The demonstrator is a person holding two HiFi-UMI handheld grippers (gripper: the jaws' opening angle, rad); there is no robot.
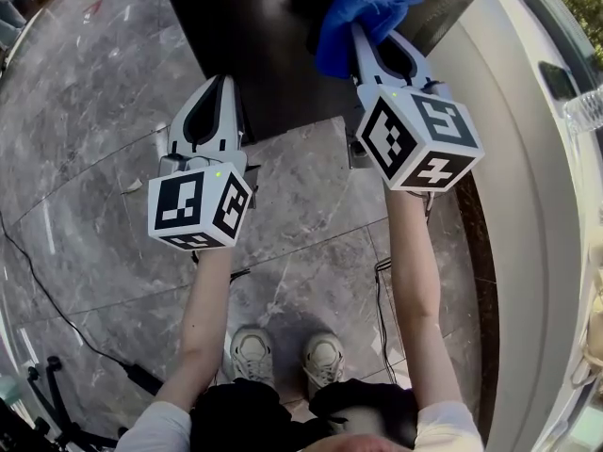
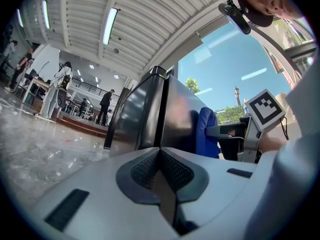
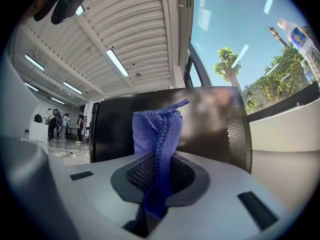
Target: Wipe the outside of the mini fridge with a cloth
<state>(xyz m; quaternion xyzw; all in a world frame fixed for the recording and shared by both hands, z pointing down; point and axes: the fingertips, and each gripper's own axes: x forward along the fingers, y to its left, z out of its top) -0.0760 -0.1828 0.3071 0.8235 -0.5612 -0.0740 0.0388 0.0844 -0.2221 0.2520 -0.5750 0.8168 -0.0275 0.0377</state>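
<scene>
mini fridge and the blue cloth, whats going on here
A person stands over a dark mini fridge with a gripper in each hand. The right gripper is shut on a blue cloth, held up at the fridge; whether the cloth touches it is hard to tell. The left gripper is shut with nothing in it and hangs near the fridge's edge, above the stone floor.

The mini fridge, at top centre, is finished in glossy dark panels. The cloth is seen as soft knitted blue fabric. The floor, at left, is laid in polished grey stone. The left gripper is cased in smooth matt plastic.
</scene>
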